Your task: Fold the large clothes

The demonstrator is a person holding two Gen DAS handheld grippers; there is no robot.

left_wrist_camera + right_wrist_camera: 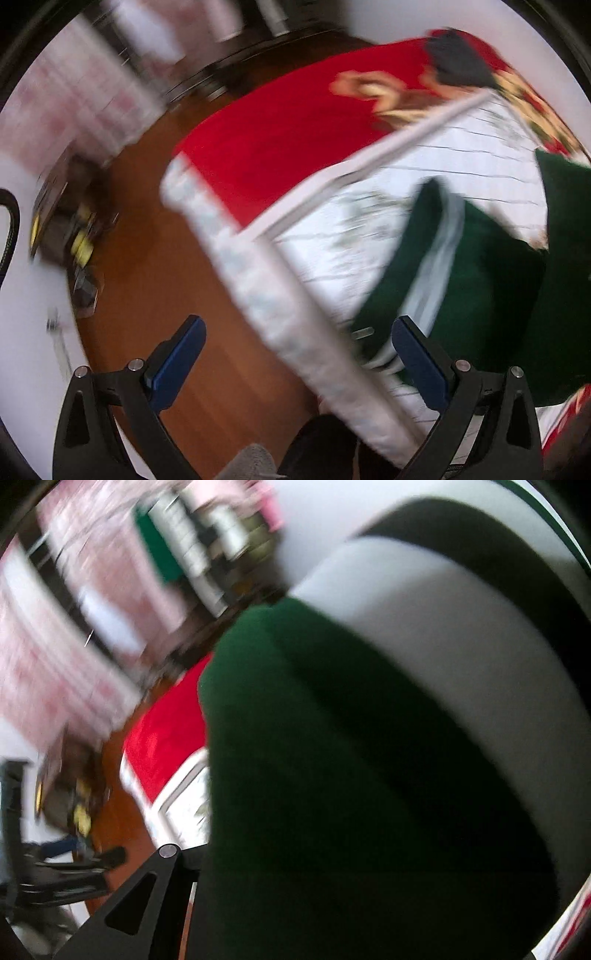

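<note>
In my left wrist view, my left hand-held gripper [299, 354] has its two blue pads [177, 362] spread wide with nothing between them, and it hangs over the brown wooden floor [166, 266] at the edge of the bed. The bed has a white quilted sheet with thin dark lines [424, 192] and a bright red blanket with a gold flower pattern [295, 133]. The big dark green cloth with white stripes [461, 266] is the thing to fold, and it hangs and bunches over the white sheet on the right side of this picture. In my right wrist view, the same green cloth fills nearly the whole picture and covers my right hand-held gripper [229, 871], so I can only see one black arm of it. I cannot tell from here if it is pinching the cloth, though I think it is. Everything is blurry. To do this well, I should lift the cloth high enough to hang straight, grab a second corner with my free left side, then lay it flat on the bed.
</note>
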